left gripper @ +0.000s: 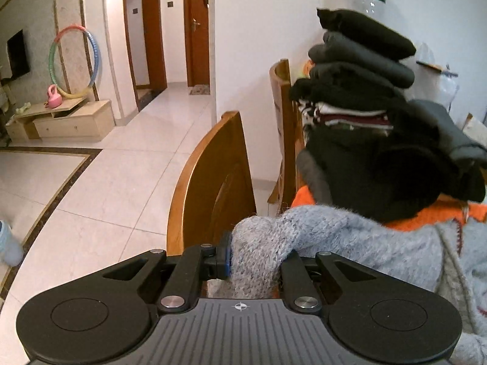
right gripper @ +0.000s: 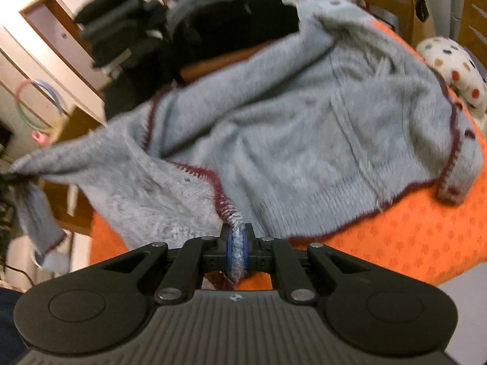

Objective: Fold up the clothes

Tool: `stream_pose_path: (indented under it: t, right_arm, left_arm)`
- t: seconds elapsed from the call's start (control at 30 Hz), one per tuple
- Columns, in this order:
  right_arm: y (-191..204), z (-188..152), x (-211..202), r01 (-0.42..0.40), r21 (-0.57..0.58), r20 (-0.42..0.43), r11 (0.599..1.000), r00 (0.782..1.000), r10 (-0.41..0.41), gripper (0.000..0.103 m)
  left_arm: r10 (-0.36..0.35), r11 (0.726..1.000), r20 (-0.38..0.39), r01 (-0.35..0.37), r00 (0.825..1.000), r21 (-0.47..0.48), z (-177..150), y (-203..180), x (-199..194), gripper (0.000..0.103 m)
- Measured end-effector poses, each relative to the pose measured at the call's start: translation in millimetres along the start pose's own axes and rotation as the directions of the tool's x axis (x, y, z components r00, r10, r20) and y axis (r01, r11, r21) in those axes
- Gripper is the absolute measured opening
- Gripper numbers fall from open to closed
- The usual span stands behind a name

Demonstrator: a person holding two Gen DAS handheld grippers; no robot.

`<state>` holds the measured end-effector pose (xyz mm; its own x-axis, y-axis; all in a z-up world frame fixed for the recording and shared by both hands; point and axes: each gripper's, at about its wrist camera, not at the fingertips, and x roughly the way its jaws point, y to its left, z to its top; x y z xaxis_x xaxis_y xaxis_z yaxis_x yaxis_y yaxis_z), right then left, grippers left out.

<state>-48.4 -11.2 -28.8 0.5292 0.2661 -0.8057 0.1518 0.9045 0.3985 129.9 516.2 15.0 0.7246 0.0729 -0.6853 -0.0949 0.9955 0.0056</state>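
Note:
A fuzzy grey knit cardigan with dark red trim lies spread over the orange cloth on the table. My right gripper is shut on the cardigan's red-trimmed edge, close to the near side of the table. In the left wrist view my left gripper is shut on a thick bunched fold of the same grey cardigan, which trails off to the right. In the right wrist view that held end shows at the far left, stretched out with a sleeve hanging down.
A tall stack of folded dark clothes stands on the orange cloth beyond the cardigan, also seen as a dark pile. Two wooden chair backs stand left of the table. A spotted cushion lies at the right.

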Motion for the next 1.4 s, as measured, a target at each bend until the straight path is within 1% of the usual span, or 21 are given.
stream_pose_path:
  t: [0.07,0.1,0.17,0.23,0.27,0.3,0.37,0.4,0.53,0.67,0.7,0.77,0.83,0.87,0.9,0.97,1.03,1.13,1.23,1.33,1.4]
  right_arm:
    - [-0.7,-4.7,14.7,0.04,0.015,-0.009,0.999,0.999,-0.04,0.008]
    - [-2.9,-4.5,19.4,0.064,0.027,-0.003,0.998,0.998,-0.064,0.008]
    - [-5.1,-1.6,28.2,0.107,0.063,0.024,0.992,0.994,-0.109,0.008]
    - [-6.0,3.2,30.7,0.12,0.084,0.06,0.989,0.99,-0.125,0.008]
    - [-5.9,6.0,31.3,0.123,0.089,0.077,0.988,0.989,-0.13,0.008]
    - [-2.8,9.1,30.4,0.119,0.082,0.09,0.989,0.988,-0.127,0.008]
    - [4.4,15.7,27.7,0.113,0.059,0.11,0.992,0.987,-0.119,0.008]
    - [6.6,20.1,26.3,0.106,0.047,0.116,0.993,0.987,-0.11,0.009]
    - [9.3,36.3,20.4,0.075,0.007,0.132,0.997,0.988,-0.076,0.009]
    - [5.2,52.3,17.8,0.034,-0.017,0.132,0.999,0.991,-0.032,0.009]
    - [3.6,55.6,17.1,0.02,-0.024,0.128,1.0,0.992,-0.016,0.009]
    - [0.6,61.9,16.3,-0.013,-0.043,0.113,0.999,0.993,0.018,0.009]
    - [-1.4,66.9,16.7,-0.034,-0.075,0.091,0.997,0.995,0.041,0.009]
    - [-2.2,69.3,17.2,-0.045,-0.091,0.08,0.995,0.995,0.053,0.009]
    - [-2.6,71.4,18.5,-0.056,-0.107,0.068,0.993,0.996,0.064,0.009]
    - [-5.2,74.8,21.3,-0.083,-0.136,0.044,0.987,0.995,0.09,0.009]
    - [-7.1,77.1,23.9,-0.11,-0.163,0.023,0.981,0.993,0.115,0.009]
    - [-8.7,80.1,28.7,-0.145,-0.21,-0.005,0.967,0.989,0.148,0.009]
    - [-10.9,82.9,31.6,-0.178,-0.244,-0.028,0.953,0.984,0.176,0.009]
    - [-12.1,84.6,33.1,-0.204,-0.28,-0.047,0.938,0.979,0.199,0.009]
    - [-12.8,85.5,34.0,-0.219,-0.303,-0.058,0.927,0.976,0.212,0.009]
  left_arm:
    - [-0.02,1.0,-0.003,0.02,1.0,0.013,-2.2,1.1,4.5,0.019]
    - [-0.033,0.999,-0.01,0.033,0.999,0.022,-4.0,-1.2,7.7,0.022]
    - [-0.051,0.998,-0.027,0.052,0.998,0.044,-8.0,-7.3,13.5,0.024]
    - [-0.052,0.996,-0.034,0.054,0.998,0.068,-13.0,-15.1,12.8,0.031]
    - [-0.052,0.995,-0.037,0.055,0.998,0.081,-15.6,-19.1,12.0,0.039]
    - [-0.052,0.994,-0.038,0.056,0.998,0.091,-18.1,-22.8,10.0,0.047]
    - [-0.056,0.993,-0.029,0.059,0.998,0.107,-23.2,-29.9,3.6,0.054]
    - [-0.061,0.991,-0.023,0.063,0.998,0.115,-26.4,-33.7,-1.0,0.06]
    - [-0.083,0.987,-0.009,0.083,0.997,0.134,-41.0,-50.9,-20.3,0.064]
    - [-0.078,0.987,0.008,0.076,0.997,0.139,-62.5,-71.9,-43.2,0.072]
    - [-0.067,0.989,0.012,0.065,0.998,0.13,-68.1,-76.3,-48.2,0.076]
    - [-0.039,0.995,0.011,0.038,0.999,0.097,-77.9,-83.3,-56.6,0.077]
    - [-0.017,0.998,-0.012,0.018,1.0,0.057,-84.4,-86.1,-62.4,0.078]
    - [-0.009,0.999,-0.022,0.009,1.0,0.039,-87.5,-86.8,-64.8,0.081]
    - [0.001,1.0,-0.028,0.0,1.0,0.023,-90.9,-86.9,-68.4,0.089]
    - [0.021,1.0,-0.038,-0.021,0.999,-0.008,-98.2,-86.4,-77.1,0.095]
    - [0.041,0.999,-0.056,-0.042,0.998,-0.031,-107.0,-86.0,-85.9,0.098]
    - [0.086,0.993,-0.068,-0.091,0.994,-0.073,-124.6,-87.1,-101.7,0.099]
    - [0.115,0.987,-0.068,-0.121,0.991,-0.105,-143.3,-95.2,-117.4,0.099]
    - [0.116,0.985,-0.073,-0.124,0.991,-0.12,-162.8,-112.7,-127.0,0.099]
    - [0.108,0.987,-0.074,-0.116,0.991,-0.113,-175.8,-129.2,-130.2,0.099]
